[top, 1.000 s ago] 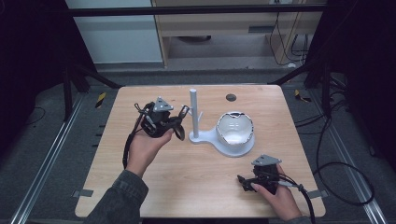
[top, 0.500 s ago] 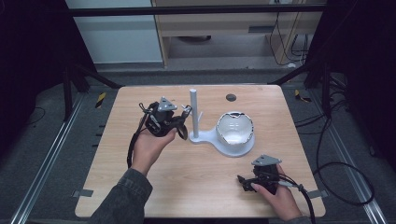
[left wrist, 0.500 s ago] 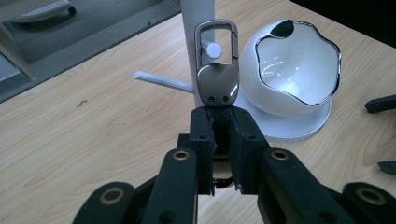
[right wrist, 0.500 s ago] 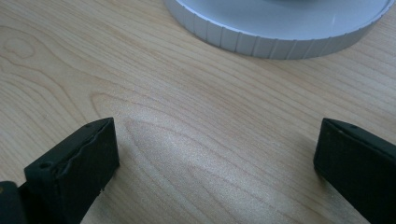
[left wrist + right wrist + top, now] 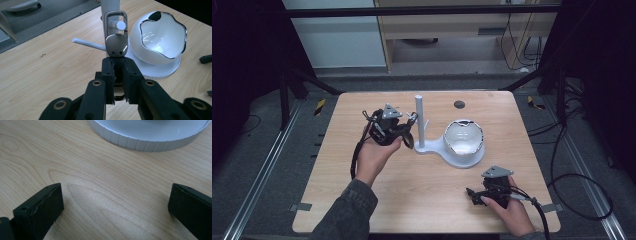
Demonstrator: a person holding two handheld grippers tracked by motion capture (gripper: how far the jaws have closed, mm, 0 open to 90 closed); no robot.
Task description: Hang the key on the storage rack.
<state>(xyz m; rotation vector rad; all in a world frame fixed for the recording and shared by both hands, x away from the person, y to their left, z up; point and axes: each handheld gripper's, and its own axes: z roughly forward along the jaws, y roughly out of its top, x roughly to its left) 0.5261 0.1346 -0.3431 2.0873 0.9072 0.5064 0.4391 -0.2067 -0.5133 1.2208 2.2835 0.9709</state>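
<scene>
I have the left claw (image 5: 119,65) clamped tight on the base of a metal carabiner keyring (image 5: 116,35), its silver loop sticking out straight ahead of the claw's tips. Over the last second my left hand has carried it in toward the white stand (image 5: 420,122): a second ago the clip sat short of the post, and now, in the left gripper view, the open loop lies right in front of the round tip of one short peg (image 5: 121,25), which shows through it. I cannot tell from that angle whether the peg is already through the loop or only lined up behind it. A second, longer peg (image 5: 88,44) juts out to the left of the claw, lower down, and the white bowl (image 5: 160,37) with its chrome rim sits just beyond and to the right of the clip on the same stand base. I judge the hanging step to be nearly done: what remains is to push the loop fully over the peg, let it settle, and only then ease the grip. The risk is the clip slipping off the peg's end if I release early. My right claw (image 5: 475,194) rests low on the wooden surface (image 5: 422,200), jaws wide apart and empty, with the ribbed edge of the stand base (image 5: 150,137) ahead of it; that hand has not moved.
</scene>
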